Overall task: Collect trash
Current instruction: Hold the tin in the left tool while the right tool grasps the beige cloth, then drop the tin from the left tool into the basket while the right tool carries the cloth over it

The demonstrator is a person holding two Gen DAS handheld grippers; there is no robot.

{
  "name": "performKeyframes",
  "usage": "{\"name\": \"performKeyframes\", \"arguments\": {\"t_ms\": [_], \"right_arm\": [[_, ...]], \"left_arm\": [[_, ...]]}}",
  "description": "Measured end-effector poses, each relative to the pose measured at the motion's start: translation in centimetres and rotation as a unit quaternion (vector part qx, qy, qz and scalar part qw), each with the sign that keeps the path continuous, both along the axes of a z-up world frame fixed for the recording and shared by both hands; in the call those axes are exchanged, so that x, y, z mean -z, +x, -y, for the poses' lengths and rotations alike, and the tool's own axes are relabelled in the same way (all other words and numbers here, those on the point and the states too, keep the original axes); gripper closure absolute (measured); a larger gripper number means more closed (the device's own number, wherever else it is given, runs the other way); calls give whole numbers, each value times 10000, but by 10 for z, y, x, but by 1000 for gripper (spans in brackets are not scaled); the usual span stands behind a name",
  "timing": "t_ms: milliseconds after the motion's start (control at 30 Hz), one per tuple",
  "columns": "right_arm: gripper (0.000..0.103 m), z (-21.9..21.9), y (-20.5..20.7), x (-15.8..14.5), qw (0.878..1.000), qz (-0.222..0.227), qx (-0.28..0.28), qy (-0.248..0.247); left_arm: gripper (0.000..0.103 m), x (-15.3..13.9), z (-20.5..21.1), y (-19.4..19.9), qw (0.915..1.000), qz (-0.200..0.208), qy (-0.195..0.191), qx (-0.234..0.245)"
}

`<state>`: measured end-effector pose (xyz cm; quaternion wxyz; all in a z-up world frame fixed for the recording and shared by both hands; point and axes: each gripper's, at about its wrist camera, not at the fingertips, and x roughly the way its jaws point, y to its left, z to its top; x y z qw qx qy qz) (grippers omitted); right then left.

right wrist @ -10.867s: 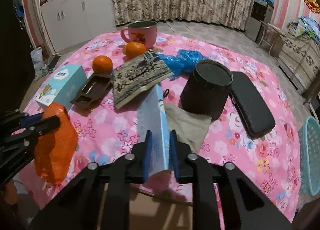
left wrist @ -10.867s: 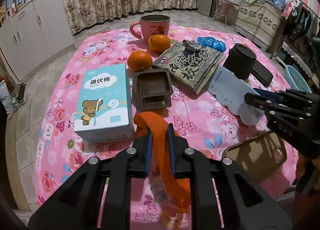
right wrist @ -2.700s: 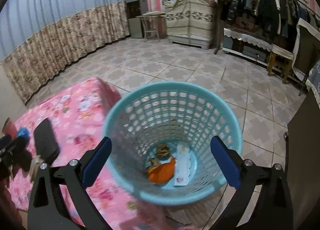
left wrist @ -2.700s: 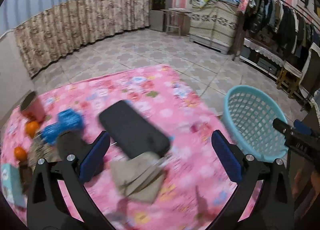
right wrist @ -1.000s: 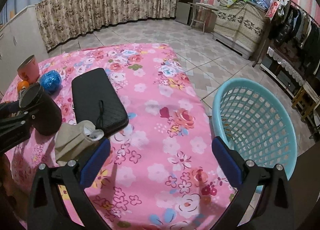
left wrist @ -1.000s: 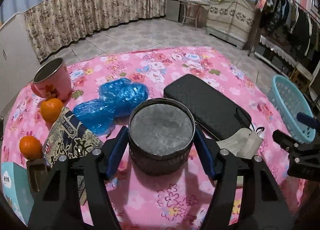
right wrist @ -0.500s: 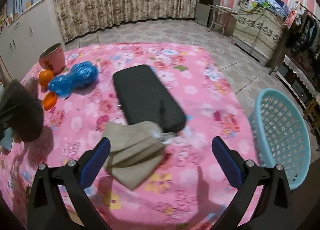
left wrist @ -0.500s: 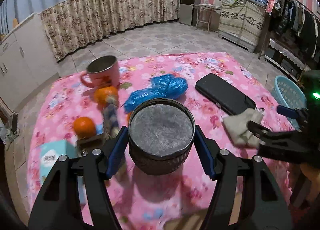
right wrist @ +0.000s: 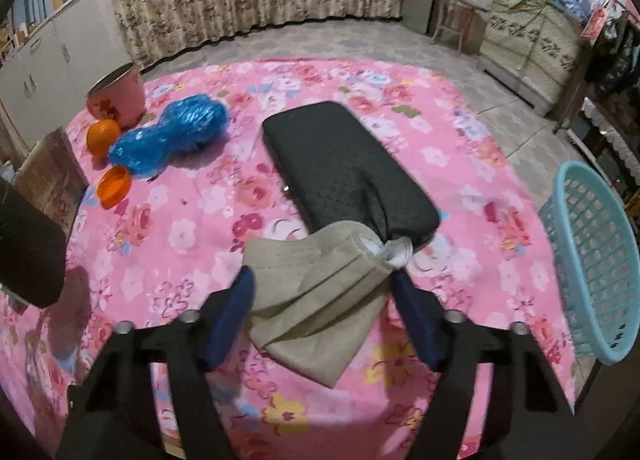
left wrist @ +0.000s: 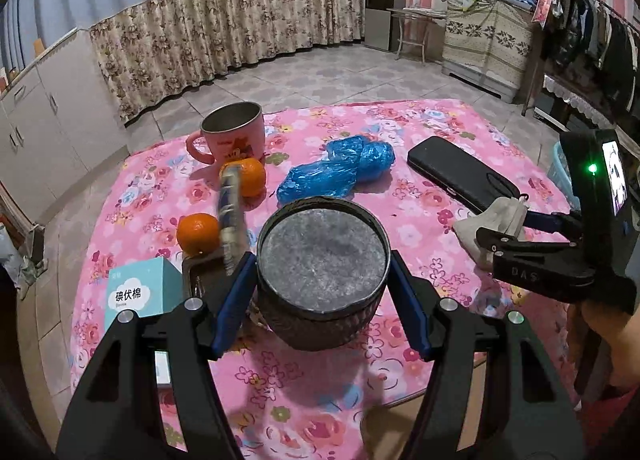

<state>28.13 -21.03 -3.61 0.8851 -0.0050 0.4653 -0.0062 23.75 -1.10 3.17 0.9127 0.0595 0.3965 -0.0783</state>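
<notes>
Right tool (right wrist: 320, 300) closing around cloth (right wrist: 316, 300)

Orange bag and white paper strip, on the worktop at the start, are gone from it; seen later in the blue basket (right wrist: 592, 256). Left tool (left wrist: 322, 280), wide apart over the worktop (left wrist: 420, 219) a few seconds back, now clamps the dark round container (left wrist: 322, 260), lifted. Patterned packet (left wrist: 230, 215), flat before, now stands on edge at 10 o'clock of the container. Right tool (right wrist: 320, 308) has swung from the basket to the beige cloth (right wrist: 316, 292); its jaws are closing, cloth between them.
</notes>
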Motion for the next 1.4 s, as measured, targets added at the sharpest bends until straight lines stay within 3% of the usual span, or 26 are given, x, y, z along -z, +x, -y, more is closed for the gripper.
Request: {"name": "performKeyframes", "arguments": {"t_ms": [167, 233, 400, 633, 900, 1167, 1400], "right_arm": [[57, 0, -4, -5, 9999, 45, -95, 13], [69, 1, -6, -7, 9999, 78, -116, 4], [80, 6, -12, -17, 9993, 237, -264, 65], [81, 25, -30, -52, 9963, 831, -219, -56], [81, 75, -31, -66, 9949, 1002, 108, -31], [81, 149, -32, -81, 9907, 1193, 655, 45], [81, 215, -42, -83, 9848, 1259, 1194, 55]], "left_arm": [[39, 5, 4, 6, 9999, -115, -27, 6], [39, 7, 8, 6, 9999, -130, -6, 23], [39, 10, 17, 10, 9999, -144, 19, 68], [39, 8, 33, 14, 9999, -71, 18, 132], [39, -1, 59, 20, 9996, 112, 52, 248], [39, -21, 108, 28, 9981, 379, 3, 482], [39, -33, 178, 40, 9955, 487, -14, 809]]}}
